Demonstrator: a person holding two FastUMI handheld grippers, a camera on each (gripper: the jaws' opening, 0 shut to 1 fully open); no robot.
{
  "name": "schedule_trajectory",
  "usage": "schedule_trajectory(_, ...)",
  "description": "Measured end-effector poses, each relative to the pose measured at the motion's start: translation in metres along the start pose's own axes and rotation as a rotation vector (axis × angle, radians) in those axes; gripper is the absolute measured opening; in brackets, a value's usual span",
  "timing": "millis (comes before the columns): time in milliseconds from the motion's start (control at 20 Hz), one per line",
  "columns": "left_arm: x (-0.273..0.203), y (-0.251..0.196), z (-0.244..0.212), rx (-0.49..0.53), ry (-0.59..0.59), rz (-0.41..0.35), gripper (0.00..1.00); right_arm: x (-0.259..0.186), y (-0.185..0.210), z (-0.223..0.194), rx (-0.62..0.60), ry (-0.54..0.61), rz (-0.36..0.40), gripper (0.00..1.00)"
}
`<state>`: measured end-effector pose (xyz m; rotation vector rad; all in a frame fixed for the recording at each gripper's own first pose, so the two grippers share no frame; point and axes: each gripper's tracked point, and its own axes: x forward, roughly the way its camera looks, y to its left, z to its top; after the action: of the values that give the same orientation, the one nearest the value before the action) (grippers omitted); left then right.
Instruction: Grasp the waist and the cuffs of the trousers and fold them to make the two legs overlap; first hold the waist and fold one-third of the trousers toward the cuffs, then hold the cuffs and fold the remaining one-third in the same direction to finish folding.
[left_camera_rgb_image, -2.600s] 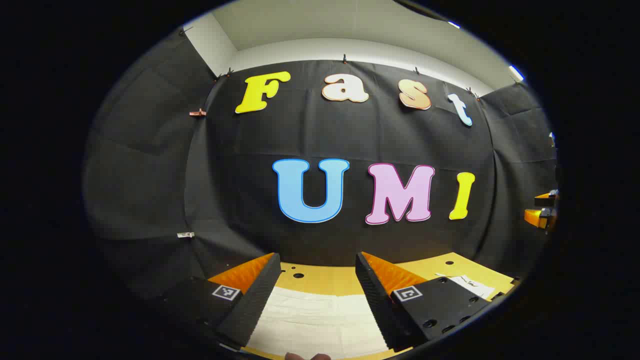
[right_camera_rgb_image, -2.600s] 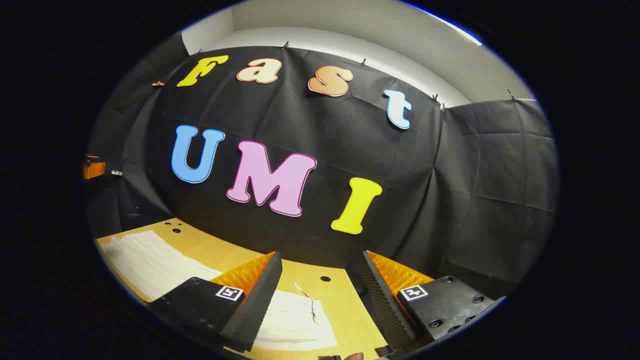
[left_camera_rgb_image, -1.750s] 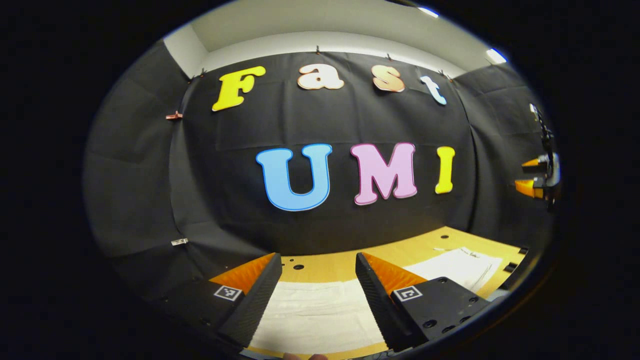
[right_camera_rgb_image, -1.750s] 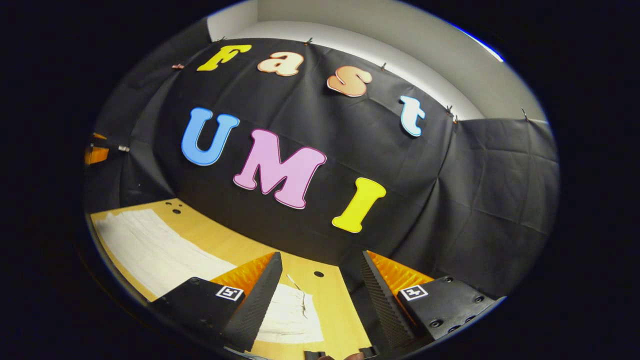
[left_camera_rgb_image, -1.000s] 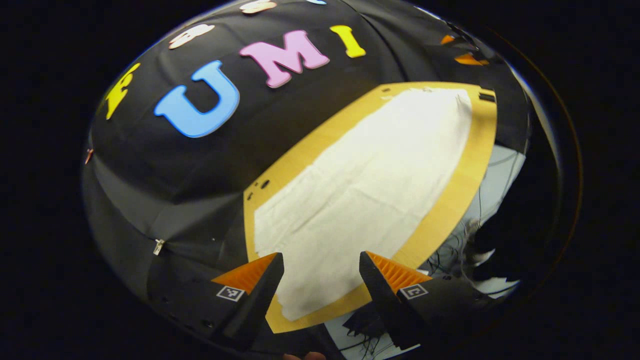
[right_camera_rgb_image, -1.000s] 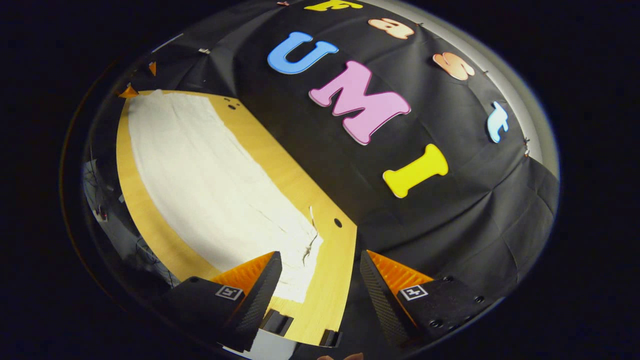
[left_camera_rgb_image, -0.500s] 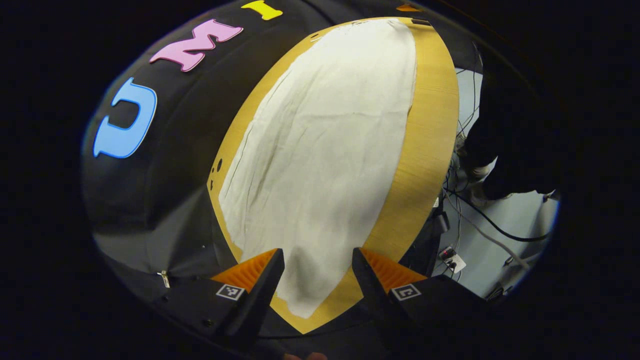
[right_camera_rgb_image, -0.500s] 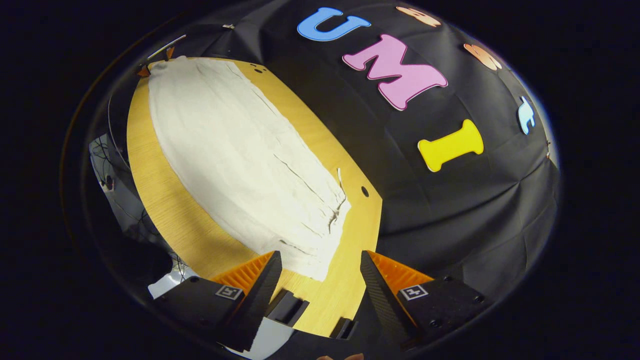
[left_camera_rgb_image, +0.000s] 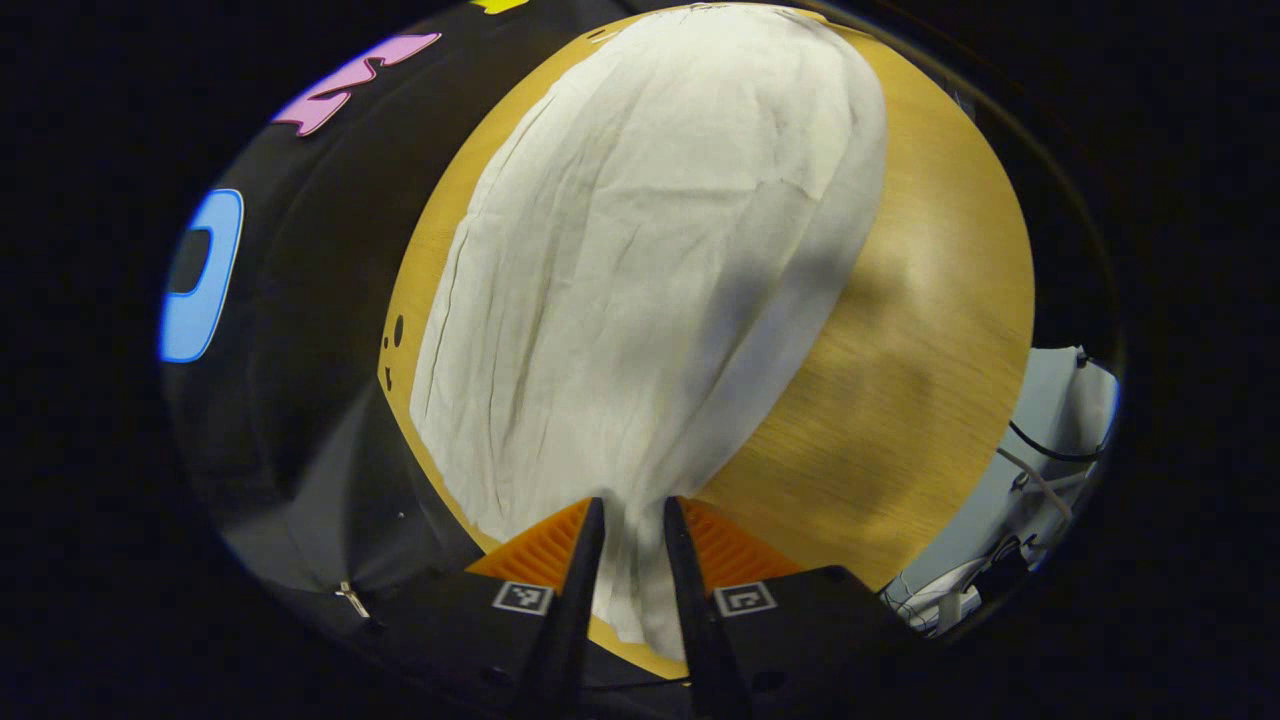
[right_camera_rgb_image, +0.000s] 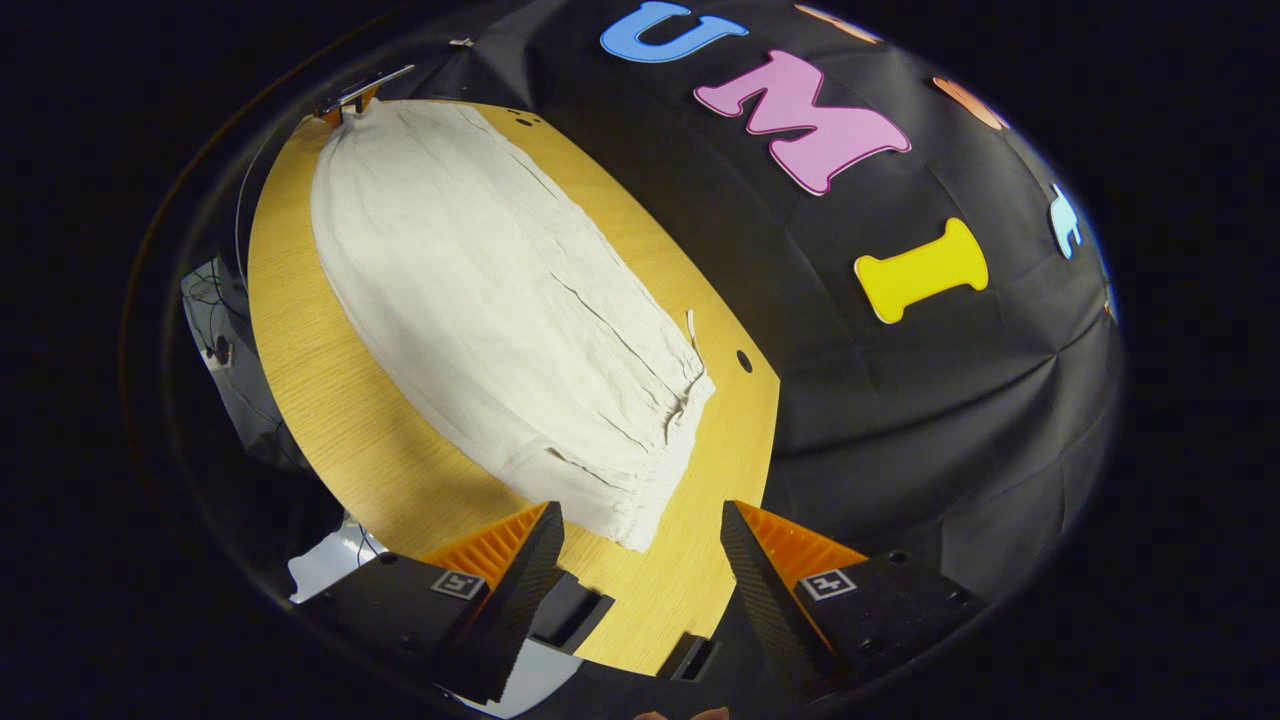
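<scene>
White trousers (left_camera_rgb_image: 640, 270) lie spread flat along a wooden counter (left_camera_rgb_image: 930, 330) in the booth, their long axis running from the left tool (left_camera_rgb_image: 628, 520) at the cuff end to the gathered, drawstring waist (right_camera_rgb_image: 640, 455) at the other. In the left gripper view, the left tool has its two fingers drawn nearly together over a pinch of cloth at the near corner of the cuffs (left_camera_rgb_image: 630, 590), and both fingers appear to press on the fabric, which runs away from it up the frame. In the right gripper view, the right tool (right_camera_rgb_image: 640, 530) hangs with its fingers spread wide and nothing between them, poised just above and short of the near corner of the waist, which lies directly ahead of the gap and slightly left. The far cuff end shows at the top left of that view, with the other tool (right_camera_rgb_image: 345, 100) small beside it. Judged from this, the opening step is only half set: the cuff corner is taken, the waist corner is not yet. The coming move turns on the right tool reaching forward and down along its own line to close on that waist corner, since it is much the nearer of the two tools to that end
</scene>
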<state>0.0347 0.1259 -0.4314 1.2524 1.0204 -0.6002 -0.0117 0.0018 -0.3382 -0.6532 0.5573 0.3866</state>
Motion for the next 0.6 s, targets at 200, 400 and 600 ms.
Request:
schedule_trajectory(200,0.002,0.001,0.002,0.038,0.038,0.017,0.07,0.007,0.001,-0.006,-0.035,-0.005,0.032,0.97)
schedule_trajectory(400,0.003,0.0,0.003,0.036,0.058,0.013,0.06,0.023,0.019,-0.01,-0.135,-0.022,0.122,0.97)
schedule_trajectory(600,0.003,-0.001,0.003,0.05,0.089,0.008,0.06,0.046,0.035,-0.025,-0.285,-0.004,0.196,0.98)
